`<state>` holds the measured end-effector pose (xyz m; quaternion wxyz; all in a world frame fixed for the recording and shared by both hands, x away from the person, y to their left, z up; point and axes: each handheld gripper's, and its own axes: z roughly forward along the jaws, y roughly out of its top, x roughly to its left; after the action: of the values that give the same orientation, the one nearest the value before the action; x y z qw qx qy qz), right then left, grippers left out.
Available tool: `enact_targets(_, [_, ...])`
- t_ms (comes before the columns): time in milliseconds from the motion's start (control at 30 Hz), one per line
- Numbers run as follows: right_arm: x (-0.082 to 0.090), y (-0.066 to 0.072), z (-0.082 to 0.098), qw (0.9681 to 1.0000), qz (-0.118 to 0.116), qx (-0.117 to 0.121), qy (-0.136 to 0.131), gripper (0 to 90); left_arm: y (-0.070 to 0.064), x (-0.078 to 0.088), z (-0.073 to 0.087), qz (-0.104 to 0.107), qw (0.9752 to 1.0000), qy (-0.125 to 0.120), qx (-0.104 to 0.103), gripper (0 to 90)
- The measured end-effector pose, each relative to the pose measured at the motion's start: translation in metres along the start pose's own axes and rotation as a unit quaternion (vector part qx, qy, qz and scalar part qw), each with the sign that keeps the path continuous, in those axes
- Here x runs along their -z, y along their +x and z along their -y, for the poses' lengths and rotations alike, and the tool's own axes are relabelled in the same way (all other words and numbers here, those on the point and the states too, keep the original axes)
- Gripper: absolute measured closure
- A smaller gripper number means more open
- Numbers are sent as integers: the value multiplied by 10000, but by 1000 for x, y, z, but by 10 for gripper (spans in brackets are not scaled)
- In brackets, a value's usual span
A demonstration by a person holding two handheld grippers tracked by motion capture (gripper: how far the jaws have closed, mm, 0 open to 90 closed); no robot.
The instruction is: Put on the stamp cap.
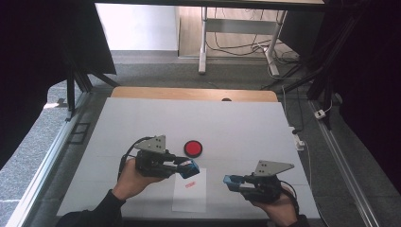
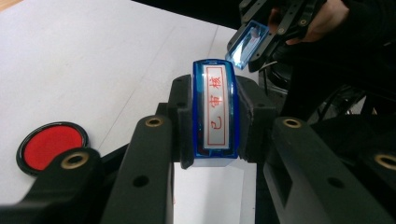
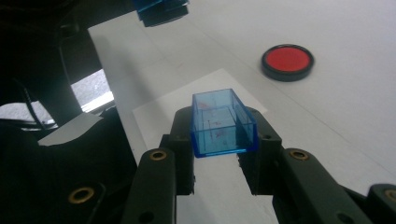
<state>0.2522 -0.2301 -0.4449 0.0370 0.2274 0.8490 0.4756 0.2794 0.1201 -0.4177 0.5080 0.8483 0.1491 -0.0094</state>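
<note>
My left gripper (image 1: 190,169) (image 2: 215,114) is shut on a blue rectangular stamp (image 2: 215,112) (image 1: 190,169) whose white face carries red characters. It hovers over the top edge of a white paper sheet (image 1: 190,194) that bears a small red imprint (image 1: 189,184). My right gripper (image 1: 231,181) (image 3: 223,125) is shut on the stamp's clear blue cap (image 3: 222,122) (image 1: 231,181), right of the sheet, open side up. A round red ink pad (image 1: 193,148) (image 2: 50,145) (image 3: 286,61) lies on the table behind the sheet.
The white table top (image 1: 236,127) has a wooden strip (image 1: 194,93) at its far edge. Grey floor with metal rails (image 1: 47,156) runs along both sides. A desk frame with cables (image 1: 236,42) stands beyond. Black curtains hang at left and right.
</note>
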Motion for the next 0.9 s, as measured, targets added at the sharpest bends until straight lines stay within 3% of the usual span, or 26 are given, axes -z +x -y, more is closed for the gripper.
enact_targets(267, [-19,4,-7,9991,-349,228,59,685,-2,1,-1,96,9998,29,-199,700])
enact_targets(900, [-56,9,-24,9938,-1067,311,98,686,-4,6,-3,397,9975,-57,-585,700])
